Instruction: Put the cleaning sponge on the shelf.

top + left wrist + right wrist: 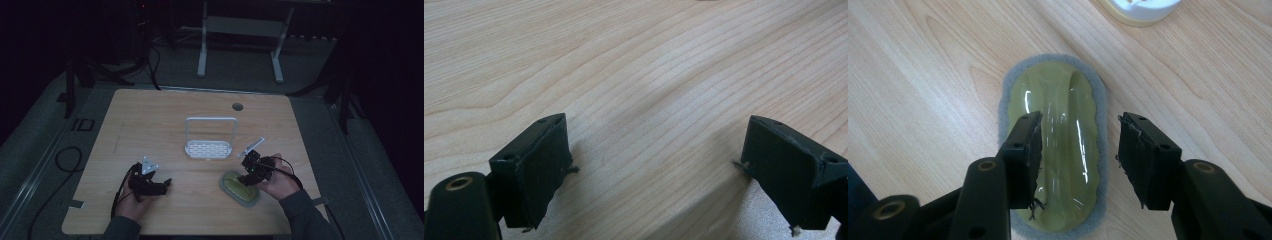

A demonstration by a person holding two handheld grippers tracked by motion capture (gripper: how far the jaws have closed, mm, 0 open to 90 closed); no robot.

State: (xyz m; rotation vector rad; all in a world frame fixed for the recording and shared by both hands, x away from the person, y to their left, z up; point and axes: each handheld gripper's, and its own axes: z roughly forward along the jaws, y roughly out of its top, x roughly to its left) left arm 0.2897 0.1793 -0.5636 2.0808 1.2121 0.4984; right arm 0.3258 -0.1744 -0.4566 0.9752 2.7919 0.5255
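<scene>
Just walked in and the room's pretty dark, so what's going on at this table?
A person at a wooden table holds a pair of tongs in each hand. The right tongs hang over a yellow-green scrubber with a grey pad, jaws apart on either side of its raised handle, not gripping it. The left tongs rest open above bare wood near the table's front edge. A white rack with a tall handle stands in the middle of the table, beyond the scrubber.

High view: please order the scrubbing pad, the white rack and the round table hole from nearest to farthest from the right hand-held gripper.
1. Scrubbing pad: directly under the right hand-held gripper.
2. White rack: behind it, table centre.
3. Round table hole: far edge.
</scene>
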